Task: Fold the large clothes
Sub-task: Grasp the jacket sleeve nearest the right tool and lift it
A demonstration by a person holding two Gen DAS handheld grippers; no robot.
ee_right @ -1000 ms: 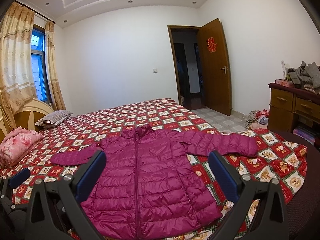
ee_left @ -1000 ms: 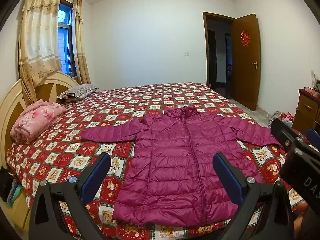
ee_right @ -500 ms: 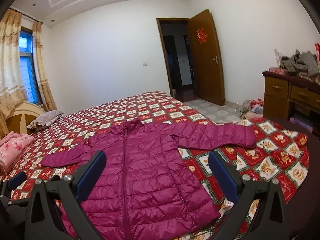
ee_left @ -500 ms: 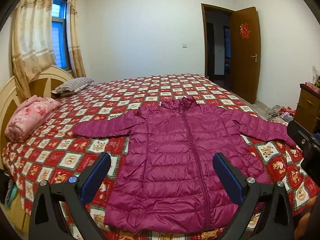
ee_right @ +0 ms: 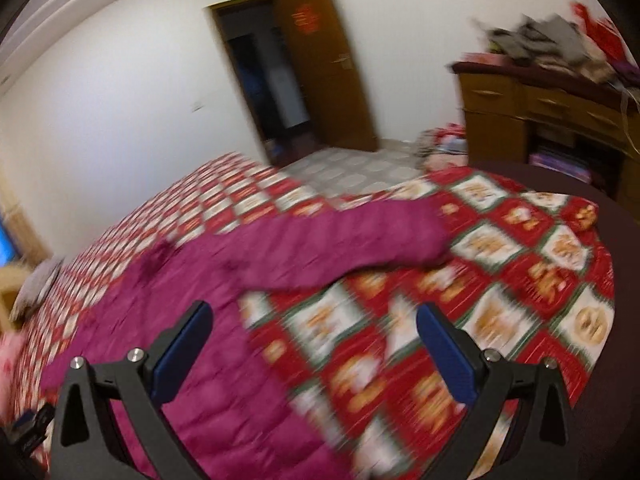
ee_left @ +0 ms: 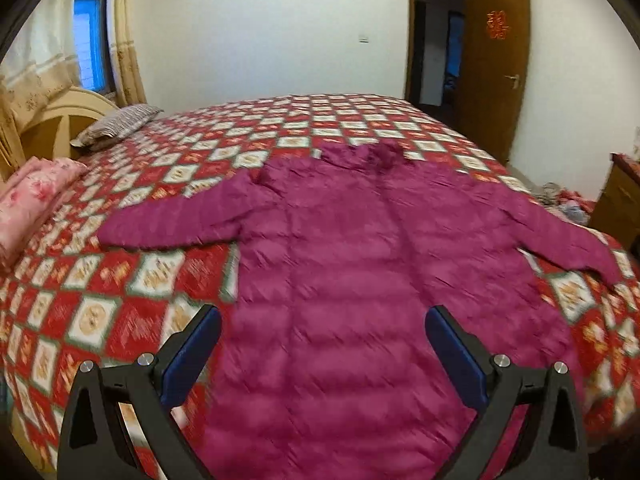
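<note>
A magenta puffer jacket (ee_left: 352,272) lies flat and zipped on the bed, collar away from me, both sleeves spread out. My left gripper (ee_left: 322,352) hovers open above the jacket's lower body, nothing between its blue pads. In the right wrist view the jacket (ee_right: 208,320) fills the left, and its right sleeve (ee_right: 344,240) stretches toward the bed's corner. My right gripper (ee_right: 312,348) is open above the bedspread, just below that sleeve, holding nothing. Both views are motion-blurred.
The bed carries a red, white and green patterned bedspread (ee_left: 120,280). A folded pink quilt (ee_left: 32,200) and a grey pillow (ee_left: 116,124) lie by the headboard. A wooden dresser (ee_right: 540,120) piled with clothes stands right, by the open door (ee_right: 328,72).
Both grippers have moved forward and down toward the bed. The right one has swung right, toward the jacket's right sleeve. The jacket has not moved.
</note>
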